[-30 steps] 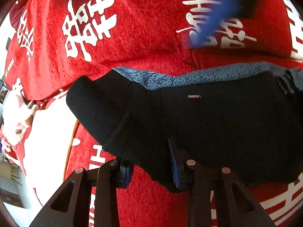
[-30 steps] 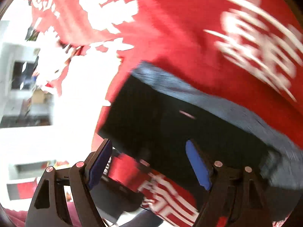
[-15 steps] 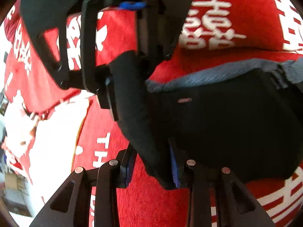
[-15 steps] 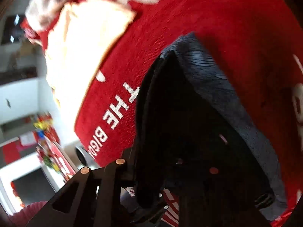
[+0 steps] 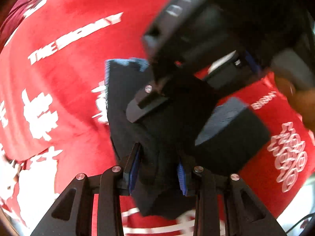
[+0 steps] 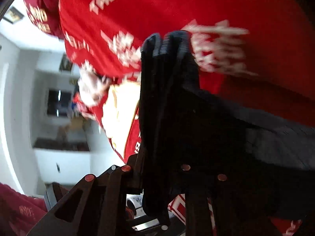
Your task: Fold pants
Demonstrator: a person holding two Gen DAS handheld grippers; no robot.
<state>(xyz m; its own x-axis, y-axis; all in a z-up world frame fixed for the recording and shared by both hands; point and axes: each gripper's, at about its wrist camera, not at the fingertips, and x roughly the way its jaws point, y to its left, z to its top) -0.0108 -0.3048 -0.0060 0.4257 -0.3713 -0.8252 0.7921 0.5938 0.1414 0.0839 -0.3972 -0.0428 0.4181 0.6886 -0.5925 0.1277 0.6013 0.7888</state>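
My left claw (image 5: 158, 169) is clamped, its two blue-padded fingers (image 5: 133, 169) pressing in from either side on a thick bunch of the pants (image 5: 157, 129). My right claw (image 6: 157, 179) is pinched tight on the same pants, cloth bulging up between its fingers. From the left wrist view it crosses in above, tilted, close to my left.
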